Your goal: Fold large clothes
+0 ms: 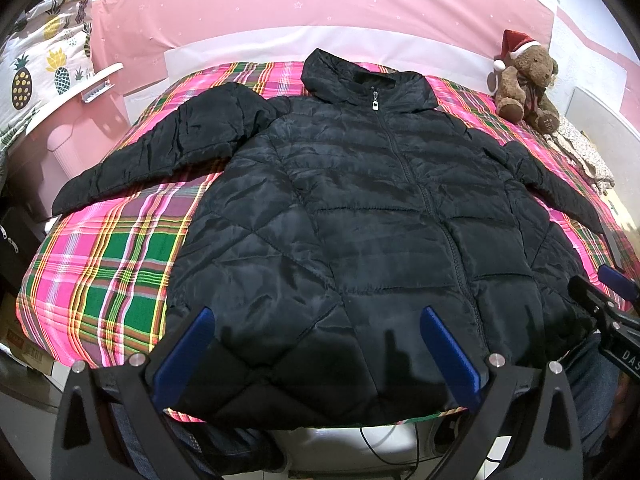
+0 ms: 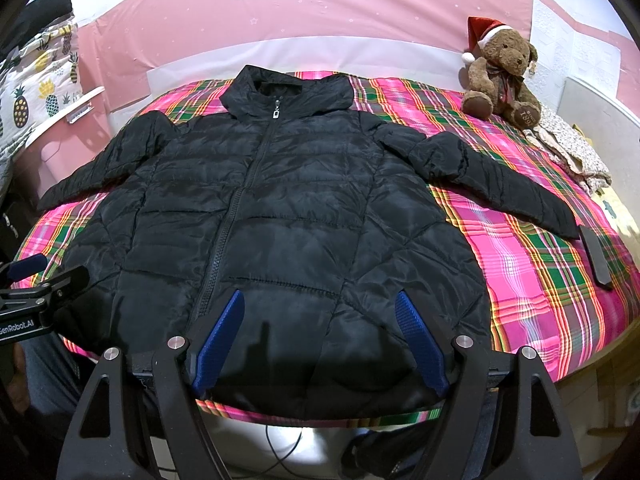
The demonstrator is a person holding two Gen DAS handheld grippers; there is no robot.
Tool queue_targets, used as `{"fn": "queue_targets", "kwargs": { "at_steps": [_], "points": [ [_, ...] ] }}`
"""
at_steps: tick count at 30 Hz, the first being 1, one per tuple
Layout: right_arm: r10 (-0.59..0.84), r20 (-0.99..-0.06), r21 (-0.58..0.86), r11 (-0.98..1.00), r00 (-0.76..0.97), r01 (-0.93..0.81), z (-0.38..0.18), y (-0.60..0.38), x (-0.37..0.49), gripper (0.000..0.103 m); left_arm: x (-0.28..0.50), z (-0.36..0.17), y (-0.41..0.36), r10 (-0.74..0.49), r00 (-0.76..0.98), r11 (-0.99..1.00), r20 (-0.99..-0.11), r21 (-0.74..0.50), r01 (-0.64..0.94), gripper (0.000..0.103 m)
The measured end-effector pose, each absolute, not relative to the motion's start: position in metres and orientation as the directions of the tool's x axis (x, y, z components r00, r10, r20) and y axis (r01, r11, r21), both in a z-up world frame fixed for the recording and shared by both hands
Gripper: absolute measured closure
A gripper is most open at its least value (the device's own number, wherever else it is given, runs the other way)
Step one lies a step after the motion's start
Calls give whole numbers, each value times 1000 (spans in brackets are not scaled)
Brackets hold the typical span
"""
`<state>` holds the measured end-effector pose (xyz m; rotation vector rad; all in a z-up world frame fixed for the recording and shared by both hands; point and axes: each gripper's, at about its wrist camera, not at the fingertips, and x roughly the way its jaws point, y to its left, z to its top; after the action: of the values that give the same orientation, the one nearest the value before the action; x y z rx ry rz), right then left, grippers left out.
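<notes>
The left gripper [image 1: 316, 322] and right gripper [image 2: 320, 306] both hang with blue fingers spread wide and empty over the near hem of the black jacket [image 1: 360, 220]. The jacket lies flat and zipped on the plaid bedspread [image 1: 104, 264], sleeves spread left and right. Its hem is partly hidden behind the fingers, and a teddy bear [image 2: 500, 76] sits at the far right corner.

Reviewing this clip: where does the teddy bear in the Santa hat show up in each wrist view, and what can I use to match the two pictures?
Left wrist view: teddy bear sits at the upper right, on the plaid bedspread's far corner.
Right wrist view: the teddy bear is again upper right, a little closer to centre.
Shared landmark: the black jacket's zipper pull at the collar.
</notes>
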<state>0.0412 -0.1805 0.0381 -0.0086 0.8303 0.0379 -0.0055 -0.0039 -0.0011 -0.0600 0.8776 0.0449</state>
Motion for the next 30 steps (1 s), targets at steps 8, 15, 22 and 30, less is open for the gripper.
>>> {"fn": "queue_targets", "kwargs": {
  "at_steps": [8,15,22,30],
  "points": [
    [39,-736,10,999,676,-47,37,-177,49,25,-4,-7,-4,10,636,997,-771,-38,-62,0],
    [78,-720,3,994,689,-109,42,-162,74,25,14,-10,16,34,638,995,-769,-35,-96,0],
    [112,-711,-28,982,694,-187,49,-129,114,25,41,-9,63,66,658,987,-750,-50,-155,0],
    [174,-719,-47,954,673,-296,46,-82,160,25,75,-14,150,100,673,946,-733,-139,-293,0]
  ]
}}
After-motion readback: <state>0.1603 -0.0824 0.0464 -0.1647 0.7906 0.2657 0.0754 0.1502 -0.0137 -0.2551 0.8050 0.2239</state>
